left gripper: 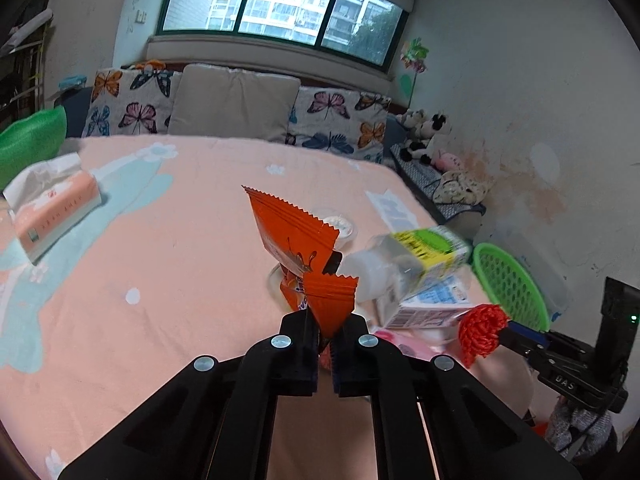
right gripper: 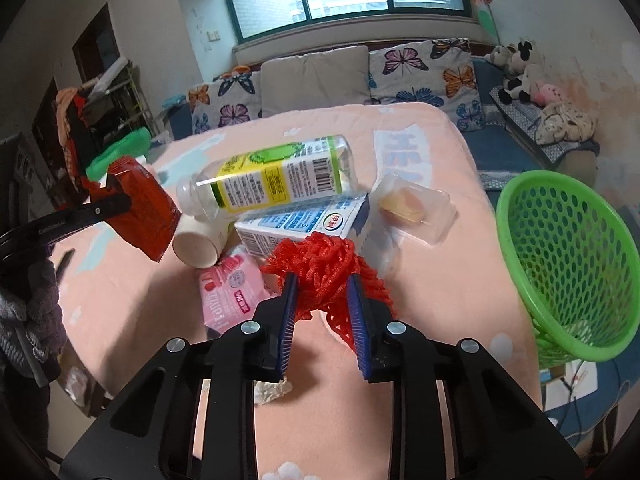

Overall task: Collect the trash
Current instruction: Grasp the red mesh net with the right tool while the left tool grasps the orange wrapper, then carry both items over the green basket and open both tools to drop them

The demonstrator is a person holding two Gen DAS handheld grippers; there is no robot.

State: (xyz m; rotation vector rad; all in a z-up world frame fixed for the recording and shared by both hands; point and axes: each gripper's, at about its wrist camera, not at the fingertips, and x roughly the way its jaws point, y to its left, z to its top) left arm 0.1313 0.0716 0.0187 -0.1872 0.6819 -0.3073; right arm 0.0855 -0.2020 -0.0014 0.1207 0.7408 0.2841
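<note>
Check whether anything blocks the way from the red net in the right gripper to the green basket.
Nothing visible does. The right gripper is shut on the red net, and the green basket hangs off the table edge to its right, open mouth facing it. The clear plastic box lies farther back, off that line.

Two close wrist views facing the window.
Both look down across the peach bedspread (left gripper: 180, 240), sharing the plastic bottle (right gripper: 276, 176) and green basket (right gripper: 560, 264).
</note>
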